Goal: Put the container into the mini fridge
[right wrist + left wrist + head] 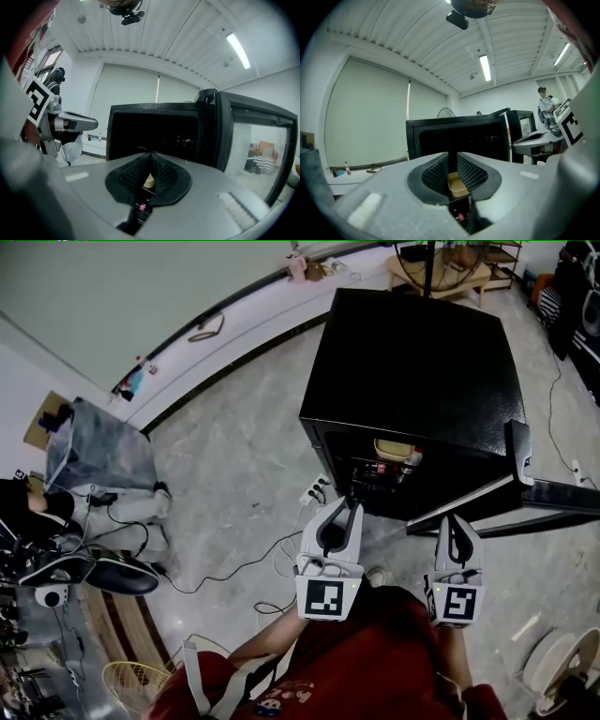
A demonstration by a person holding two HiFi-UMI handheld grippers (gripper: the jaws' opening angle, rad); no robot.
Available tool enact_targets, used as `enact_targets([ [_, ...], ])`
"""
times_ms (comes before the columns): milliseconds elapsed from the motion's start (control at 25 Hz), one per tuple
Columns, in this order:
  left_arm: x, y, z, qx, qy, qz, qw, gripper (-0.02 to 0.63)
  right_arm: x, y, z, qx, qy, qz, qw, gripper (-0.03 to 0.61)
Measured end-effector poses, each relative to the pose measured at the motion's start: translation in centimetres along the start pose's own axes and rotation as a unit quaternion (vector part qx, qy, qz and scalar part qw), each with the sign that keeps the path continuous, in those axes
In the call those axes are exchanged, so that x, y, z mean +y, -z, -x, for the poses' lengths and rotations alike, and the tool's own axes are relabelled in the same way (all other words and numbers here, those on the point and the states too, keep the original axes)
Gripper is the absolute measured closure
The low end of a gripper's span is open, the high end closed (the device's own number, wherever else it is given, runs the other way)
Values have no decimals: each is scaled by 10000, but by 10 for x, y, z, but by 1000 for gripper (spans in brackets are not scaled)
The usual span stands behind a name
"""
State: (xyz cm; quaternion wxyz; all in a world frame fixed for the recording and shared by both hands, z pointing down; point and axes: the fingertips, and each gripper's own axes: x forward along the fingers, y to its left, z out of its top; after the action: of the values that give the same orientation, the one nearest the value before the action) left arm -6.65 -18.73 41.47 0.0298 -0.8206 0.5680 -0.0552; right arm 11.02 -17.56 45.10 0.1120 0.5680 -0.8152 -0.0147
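Grey stone floor fills the room around me, with cables lying on it at the left. On it stands the black mini fridge [412, 362], just ahead of me, and its door [553, 498] is swung open to the right.

Both tools hang in front of the opening, outside the cabinet. My left gripper [344, 512] has its jaws only a narrow slit apart and nothing is between the pads. Through the slit I see only the fridge inside. My right gripper [457, 521], near the door side, has its jaws closed together at the tips and is also empty.

The container [394, 448], with a beige lid, already sits on a shelf in the upper part of the fridge. It is apart from both grippers.

I judge the placing is done and only the retreat remains. To do it well, I should draw both grippers straight back toward me and keep them level, so no jaw catches the shelf edge or pushes the container. If the door must be shut, the right gripper is closer to it.
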Motion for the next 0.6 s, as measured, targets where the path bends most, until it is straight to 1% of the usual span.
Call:
enact_targets([
  [40,3,0,1,-27,-70,-24,10000,559,-2,-1,0,-13,15,-12,10000,578],
  [80,5,-1,3,-79,-139,-25,9999,591,-3,-1,0,-12,26,-57,10000,578],
  [120,8,-2,4,-140,-198,-3,9997,609,-5,-2,0,6,33,-158,9999,578],
  [200,10,-3,6,-211,-274,90,9994,609,-10,-5,0,25,57,-464,9989,578],
  [280,10,-3,8,-197,-319,171,9992,609,-14,-11,1,-39,80,-587,9982,578],
  [360,10,-3,8,-183,-311,166,9992,609,-15,-17,1,-101,67,-501,9987,578],
  [480,8,-2,4,-123,-238,39,9996,609,-17,-19,1,-80,67,-379,9992,578],
  [600,6,-1,1,-138,-207,105,9996,609,-19,-18,3,-19,103,-336,9994,578],
])
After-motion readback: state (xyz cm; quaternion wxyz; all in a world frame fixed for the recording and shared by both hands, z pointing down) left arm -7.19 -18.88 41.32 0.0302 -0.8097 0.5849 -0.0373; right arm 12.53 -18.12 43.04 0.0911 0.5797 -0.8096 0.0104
